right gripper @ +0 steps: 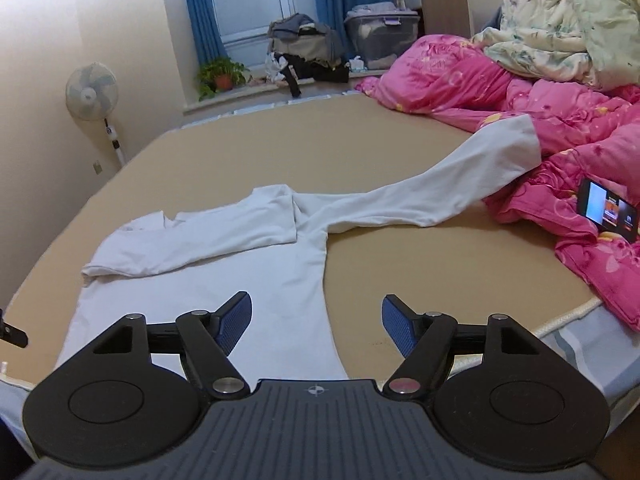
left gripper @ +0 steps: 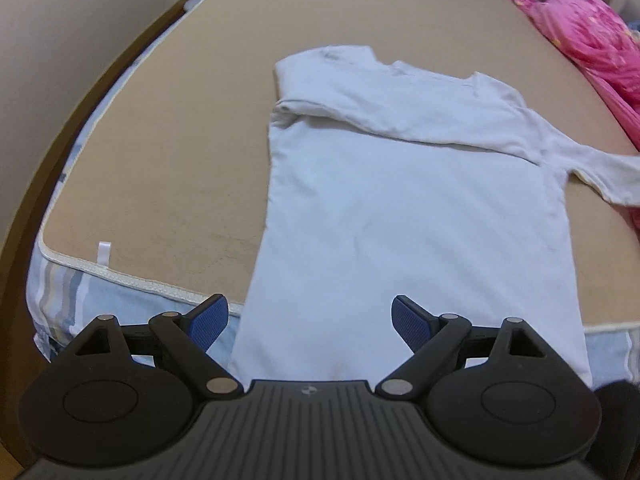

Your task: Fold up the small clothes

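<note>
- Left hand-held gripper (left gripper: 310, 322): jaws spread wide and released, nothing between the blue pads (left gripper: 208, 326); it hangs above the lower hem of the garment, near the front edge of the bed.
- Right hand-held gripper (right gripper: 316, 326): jaws likewise apart and released, empty; its left pad lies over the white cloth in the right wrist view, its right pad over bare mat.
- White long-sleeved shirt (left gripper: 400, 216): the task's thing, lying flat on the bed with its hem toward the cameras and its neckline away from them. The body is smooth.
- Folded sleeve (right gripper: 192, 240): one sleeve is laid across the chest, running from the shoulder seam toward the opposite side of the shirt.
- Outstretched sleeve (right gripper: 460, 176): the other sleeve extends away from the body, its cuff resting on the edge of the pink quilt.
- Tan mat (left gripper: 168, 152): covers the bed top and carries the shirt; a pale piped border runs along its near edge, with striped blue bedding (left gripper: 64, 292) below it.
- Pink quilt (right gripper: 560, 120): bunched along the right side of the bed, with a pale floral quilt (right gripper: 560, 16) heaped behind it.
- Phone (right gripper: 608, 210): screen lit, lying on the pink quilt, well apart from the shirt body.
- Background, right wrist view: standing fan (right gripper: 92, 92), potted plant (right gripper: 222, 74), blue curtains (right gripper: 200, 12), storage bin (right gripper: 380, 32) by the window.
</note>
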A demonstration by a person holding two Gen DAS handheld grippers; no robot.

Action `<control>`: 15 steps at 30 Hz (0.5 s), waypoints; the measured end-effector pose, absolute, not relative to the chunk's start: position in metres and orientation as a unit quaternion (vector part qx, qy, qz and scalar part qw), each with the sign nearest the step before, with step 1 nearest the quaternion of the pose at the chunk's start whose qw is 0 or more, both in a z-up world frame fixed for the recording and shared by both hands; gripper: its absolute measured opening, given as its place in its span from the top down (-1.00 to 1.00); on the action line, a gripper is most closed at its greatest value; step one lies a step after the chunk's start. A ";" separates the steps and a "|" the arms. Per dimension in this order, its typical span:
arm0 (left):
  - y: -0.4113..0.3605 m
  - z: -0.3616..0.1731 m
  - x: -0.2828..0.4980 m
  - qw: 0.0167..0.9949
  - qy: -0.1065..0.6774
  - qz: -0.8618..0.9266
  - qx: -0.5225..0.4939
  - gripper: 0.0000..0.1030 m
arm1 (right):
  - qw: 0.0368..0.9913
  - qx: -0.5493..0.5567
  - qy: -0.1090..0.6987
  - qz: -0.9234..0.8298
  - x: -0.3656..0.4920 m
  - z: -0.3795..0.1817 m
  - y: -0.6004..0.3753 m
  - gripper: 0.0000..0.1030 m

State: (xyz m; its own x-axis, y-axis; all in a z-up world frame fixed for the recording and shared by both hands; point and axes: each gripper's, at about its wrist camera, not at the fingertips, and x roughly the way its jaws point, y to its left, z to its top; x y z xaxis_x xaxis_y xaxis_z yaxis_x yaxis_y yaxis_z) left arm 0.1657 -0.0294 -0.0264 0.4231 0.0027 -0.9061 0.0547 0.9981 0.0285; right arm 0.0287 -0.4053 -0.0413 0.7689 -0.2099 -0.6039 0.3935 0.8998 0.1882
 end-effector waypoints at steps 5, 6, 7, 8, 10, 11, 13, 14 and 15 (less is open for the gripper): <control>-0.048 -0.013 0.141 0.851 0.523 -0.018 0.046 -0.79 | 0.934 0.174 0.278 -0.144 0.004 -0.034 -0.392 -0.44; -0.052 -0.010 0.138 0.852 0.522 -0.020 0.047 -0.79 | 0.934 0.176 0.278 -0.140 0.001 -0.034 -0.390 -0.44; -0.055 -0.007 0.135 0.853 0.519 -0.023 0.048 -0.79 | 0.934 0.178 0.278 -0.136 -0.003 -0.032 -0.387 -0.44; -0.060 -0.004 0.132 0.855 0.516 -0.024 0.051 -0.80 | 0.935 0.179 0.277 -0.133 -0.005 -0.032 -0.386 -0.44; -0.069 0.001 0.128 0.858 0.508 -0.026 0.066 -0.80 | 0.935 0.184 0.275 -0.129 -0.009 -0.031 -0.384 -0.44; -0.074 0.004 0.127 0.862 0.501 -0.023 0.076 -0.80 | 0.935 0.187 0.274 -0.127 -0.011 -0.030 -0.386 -0.44; -0.082 0.009 0.127 0.869 0.487 -0.016 0.088 -0.80 | 0.935 0.189 0.270 -0.126 -0.015 -0.027 -0.388 -0.45; -0.085 0.012 0.128 0.871 0.483 -0.016 0.090 -0.80 | 0.936 0.188 0.269 -0.128 -0.016 -0.025 -0.389 -0.46; -0.088 0.013 0.130 0.871 0.482 -0.017 0.091 -0.80 | 0.937 0.184 0.267 -0.130 -0.018 -0.024 -0.391 -0.46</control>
